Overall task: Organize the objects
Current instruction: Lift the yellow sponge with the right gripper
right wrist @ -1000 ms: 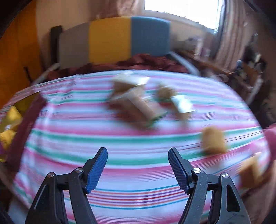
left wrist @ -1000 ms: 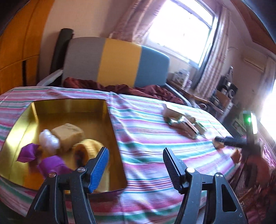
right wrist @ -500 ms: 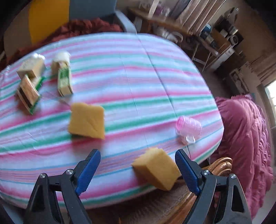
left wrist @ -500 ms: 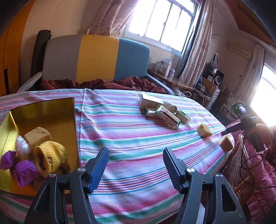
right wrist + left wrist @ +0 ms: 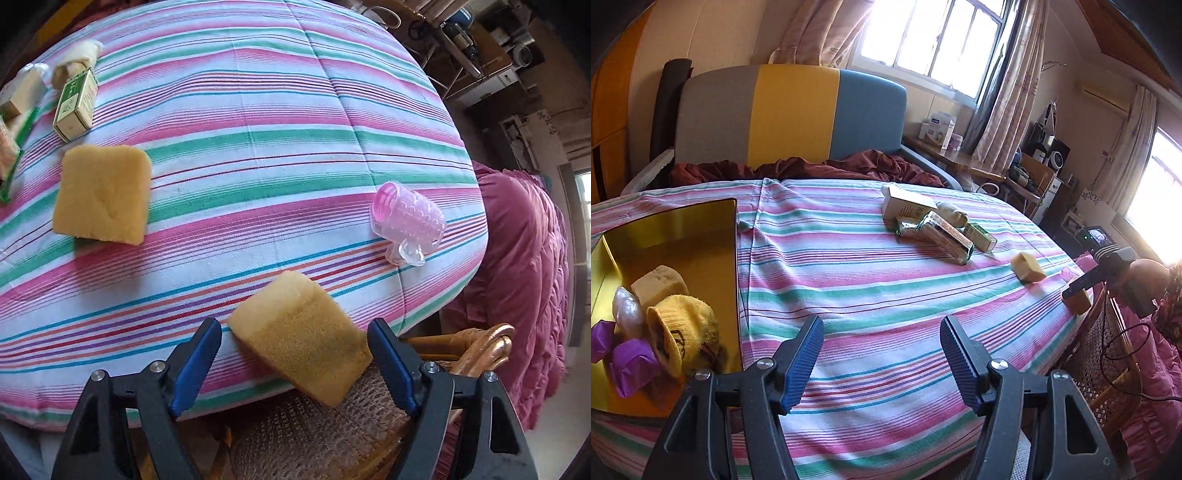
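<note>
Sponge (image 5: pixel 301 338) between right fingers (image 5: pixel 195 363); tray (image 5: pixel 676 229) leftward.

Black plastic clamp frames are seen on both grippers: left (image 5: pixel 881 354), right (image 5: pixel 295 356). Ribbed blue pads (image 5: pixel 803 358) are fitted; silver screws are visible.

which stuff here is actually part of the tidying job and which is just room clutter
Part of the job:
gold tray, already holding a yellow sock
sponge at the table edge, between the open right gripper fingers
second sponge
pink hair roller
green box

Just lying about:
striped headboard
wicker chair
shelf clutter by the window
</note>
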Motion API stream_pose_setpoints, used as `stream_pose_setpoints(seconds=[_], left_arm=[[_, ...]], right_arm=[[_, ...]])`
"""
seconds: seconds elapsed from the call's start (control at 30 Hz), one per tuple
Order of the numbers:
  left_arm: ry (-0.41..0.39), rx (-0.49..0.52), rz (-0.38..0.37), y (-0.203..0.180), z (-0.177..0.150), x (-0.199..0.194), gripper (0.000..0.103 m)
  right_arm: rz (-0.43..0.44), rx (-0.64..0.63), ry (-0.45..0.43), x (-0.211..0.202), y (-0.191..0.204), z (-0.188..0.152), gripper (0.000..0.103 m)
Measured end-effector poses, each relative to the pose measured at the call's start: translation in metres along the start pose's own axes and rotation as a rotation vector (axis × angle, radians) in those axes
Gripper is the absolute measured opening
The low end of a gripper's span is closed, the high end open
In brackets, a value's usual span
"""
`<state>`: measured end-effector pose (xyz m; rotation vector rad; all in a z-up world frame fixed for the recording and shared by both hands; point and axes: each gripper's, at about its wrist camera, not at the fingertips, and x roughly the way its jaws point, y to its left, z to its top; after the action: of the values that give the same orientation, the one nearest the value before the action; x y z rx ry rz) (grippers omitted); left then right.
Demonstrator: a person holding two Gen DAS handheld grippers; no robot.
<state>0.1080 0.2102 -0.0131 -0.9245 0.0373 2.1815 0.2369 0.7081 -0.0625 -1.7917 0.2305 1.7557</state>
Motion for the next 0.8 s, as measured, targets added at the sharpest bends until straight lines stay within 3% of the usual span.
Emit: stream_pose_setpoints(seconds=[0.07,0.13,0.27,0.5,0.8], left_arm=[[0.002,-0.004,-0.005,0.000,-0.001,0.000,0.066],[0.004,-0.001,-0.002,0.000,-0.001,0.001,0.066],[0.012,0.002,-0.006,-0.004,0.000,0.004,0.066],[0.035,0.074,-0.043,-0.032,0.012,0.020,0.066],[0.087,0.260,-0.181,-0.114,0.039,0.074,0.066]], right_arm=[[-0.026,-0.017,0.008,0.002,0.004,-0.001,0.081],[-0.048,-0.036,0.009,0.005,0.007,0.000,0.070],[-0.047,-0.038,-0.023,-0.003,0.009,0.001,0.064],[0.123,0.122,-0.177,-0.022,0.003,0.019,0.064],[0.172,0.187,-0.185,-0.007,-0.004,0.029,0.070]])
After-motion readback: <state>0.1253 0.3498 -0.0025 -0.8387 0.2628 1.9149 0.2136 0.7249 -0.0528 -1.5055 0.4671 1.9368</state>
